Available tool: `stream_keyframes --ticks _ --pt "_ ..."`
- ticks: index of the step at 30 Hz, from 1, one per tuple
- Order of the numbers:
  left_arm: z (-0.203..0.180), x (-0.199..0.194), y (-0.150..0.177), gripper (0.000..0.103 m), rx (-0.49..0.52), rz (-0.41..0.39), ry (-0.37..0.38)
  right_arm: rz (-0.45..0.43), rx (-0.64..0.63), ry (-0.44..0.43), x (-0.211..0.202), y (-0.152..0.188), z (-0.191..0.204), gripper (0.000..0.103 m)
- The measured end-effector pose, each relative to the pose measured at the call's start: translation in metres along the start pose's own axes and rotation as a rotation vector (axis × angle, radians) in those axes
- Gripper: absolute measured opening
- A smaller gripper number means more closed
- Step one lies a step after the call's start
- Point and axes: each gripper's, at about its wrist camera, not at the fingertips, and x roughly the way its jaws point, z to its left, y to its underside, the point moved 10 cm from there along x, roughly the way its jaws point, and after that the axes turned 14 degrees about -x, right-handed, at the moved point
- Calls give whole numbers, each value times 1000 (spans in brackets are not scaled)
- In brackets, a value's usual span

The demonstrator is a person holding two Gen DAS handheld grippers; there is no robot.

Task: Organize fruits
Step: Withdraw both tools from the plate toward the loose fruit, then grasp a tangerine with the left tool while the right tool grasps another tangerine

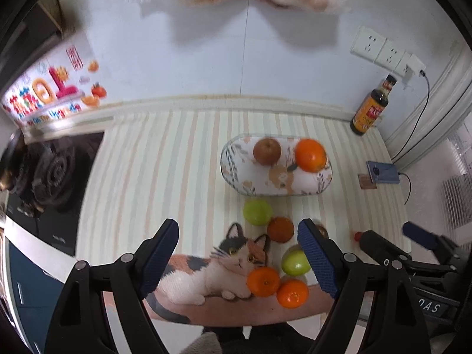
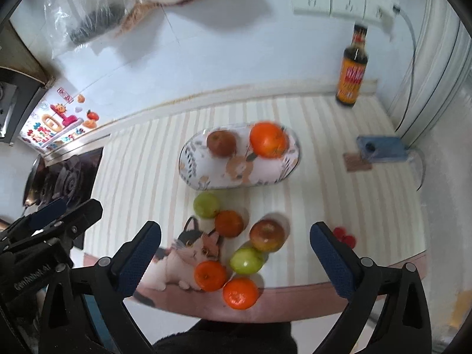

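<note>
Striped mat (image 1: 165,159) across mid-frame. Oval tray (image 1: 236,174) centre-right, bearing red apple (image 1: 267,151) and big orange (image 1: 310,155). Loose fruits (image 2: 236,244) clustered lower centre. Left gripper (image 1: 239,256) and right gripper (image 2: 236,253) spread wide, empty.

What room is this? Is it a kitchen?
Most likely a home kitchen. There is a gas stove at the left of the counter, a dark sauce bottle by tiled wall sockets, and a fruit plate.
</note>
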Motion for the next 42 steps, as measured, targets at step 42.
stream_keyframes --ticks 42 --pt "-21 197 182 62 195 495 -120 405 175 -164 173 186 -61 68"
